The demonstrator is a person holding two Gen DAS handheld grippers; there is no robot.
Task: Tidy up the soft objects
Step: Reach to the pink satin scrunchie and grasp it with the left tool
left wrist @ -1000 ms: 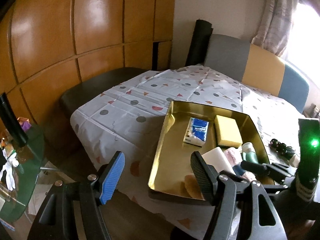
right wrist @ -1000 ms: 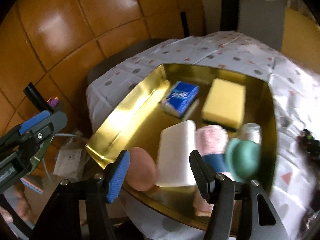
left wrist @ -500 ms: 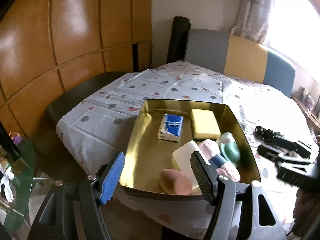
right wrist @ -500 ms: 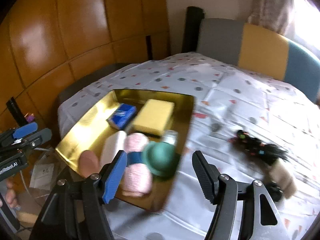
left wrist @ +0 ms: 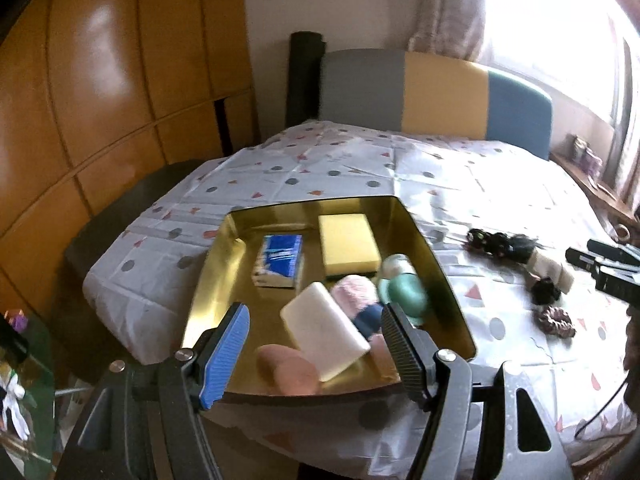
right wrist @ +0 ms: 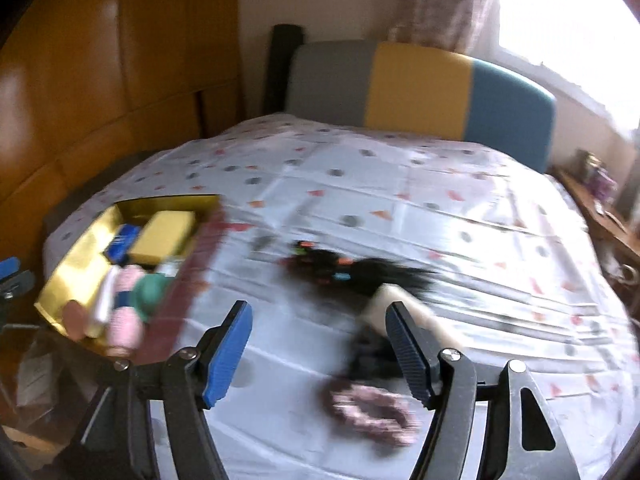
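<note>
Hovering at the near edge of the gold tray [left wrist: 448,280], the left tool [left wrist: 316,344] stands spread with nothing between its blue and black pads; the tray rests on a surface [left wrist: 460,184] covered by a white cloth with grey dots and red triangles; inside the tray, nearest its front rim, lies a pink egg-shaped sponge [left wrist: 288,372], touching a white foam block [left wrist: 324,334] that leans across the middle; just behind that block sit a pink-and-navy yarn ball [left wrist: 356,292] and a green rounded item [left wrist: 406,294] against the tray's right wall; toward the tray's far end lie a blue tissue pack [left wrist: 280,258] and a yellow sponge [left wrist: 350,246], side by side. Off the tray's right side, well apart from it, the right tool [right wrist: 318,344] hangs above the cloth, its jaws opening and empty; a pink scrunchie [right wrist: 372,406] lies just right of its near end; a dark scrunchie [right wrist: 368,356] and a beige block [right wrist: 404,308] sit partly behind its black pad, blurred; farther from the tray lies a black tangle with coloured beads [right wrist: 332,264]. Beyond the surface stands a grey, yellow and blue backrest [right wrist: 420,88].
</note>
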